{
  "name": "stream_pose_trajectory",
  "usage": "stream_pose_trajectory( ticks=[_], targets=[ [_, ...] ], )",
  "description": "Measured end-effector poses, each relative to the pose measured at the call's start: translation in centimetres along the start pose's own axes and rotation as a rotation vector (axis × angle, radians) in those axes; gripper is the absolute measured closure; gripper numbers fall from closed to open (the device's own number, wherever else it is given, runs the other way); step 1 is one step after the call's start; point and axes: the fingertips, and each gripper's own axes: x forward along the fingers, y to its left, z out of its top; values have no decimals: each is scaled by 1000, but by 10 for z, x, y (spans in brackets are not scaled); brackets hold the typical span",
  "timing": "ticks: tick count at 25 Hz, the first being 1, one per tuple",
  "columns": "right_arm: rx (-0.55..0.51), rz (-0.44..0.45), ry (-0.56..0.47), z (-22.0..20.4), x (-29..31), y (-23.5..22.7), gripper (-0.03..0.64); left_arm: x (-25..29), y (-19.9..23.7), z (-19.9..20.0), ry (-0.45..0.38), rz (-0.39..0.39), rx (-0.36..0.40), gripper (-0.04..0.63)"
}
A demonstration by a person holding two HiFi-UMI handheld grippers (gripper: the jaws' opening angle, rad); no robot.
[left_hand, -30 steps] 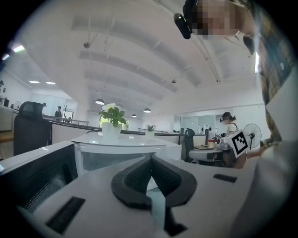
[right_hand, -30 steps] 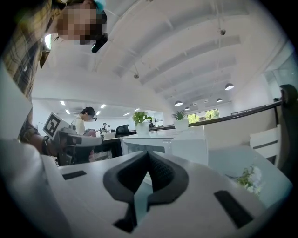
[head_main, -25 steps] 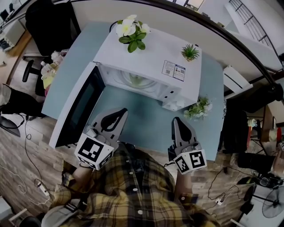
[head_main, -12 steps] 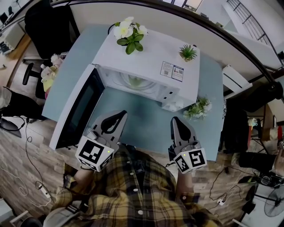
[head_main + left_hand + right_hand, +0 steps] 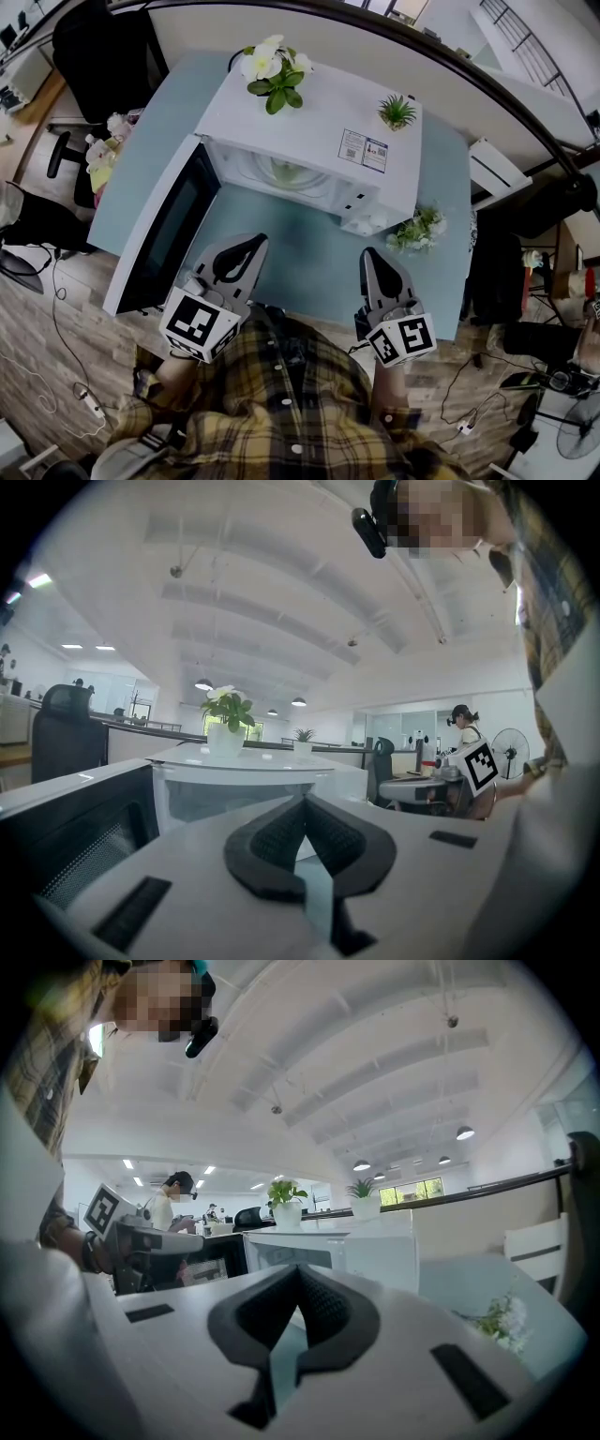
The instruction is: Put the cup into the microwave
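Over blue-grey table (image 5: 309,248), near edge: left gripper (image 5: 253,241) clenched, nothing between jaws; right gripper (image 5: 372,255) clenched too, empty. Beyond, microwave (image 5: 319,108), door (image 5: 159,234) swung wide. Inside on turntable, pale greenish shape, likely the cup (image 5: 287,171). Looks placed already; apart from shutting that door, seemingly nothing left.

Microwave (image 5: 309,108) casing: smooth white, slight sheen. Door (image 5: 173,220): dark, glossy. Table (image 5: 309,253): matt blue-grey. Left gripper (image 5: 302,801): matt grey plastic; pads (image 5: 272,841) black, ribbed. Shirt (image 5: 281,403): plaid cloth. Floor (image 5: 56,328): wood-grain planks.
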Motion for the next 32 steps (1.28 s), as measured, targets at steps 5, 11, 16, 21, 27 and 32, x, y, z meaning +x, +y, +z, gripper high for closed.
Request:
stream_pose_trajectory(
  ticks=[5,11,16,21,27,32],
  targets=[
    [2,-9,-3,1,-1,-2,614,0,0,0,0,-1,0,604],
    [10,-20,-3,-1,-2,-4,614,0,-1,-1,1,-3,-1,604],
    [23,-26,3,-5,-4,-6,614,-1,-4,-4,5,-2,-3,604],
    [27,-23,3,-5,-5,-7,614,1,-6,-4,3,-6,-2,604],
    [31,-16,-3,-4,-5,-7,614,3,-7,-6,6,-9,-1,604],
    [21,-23,4,-5,-6,-10,614,5,-7,-5,6,-9,0,604]
  ],
)
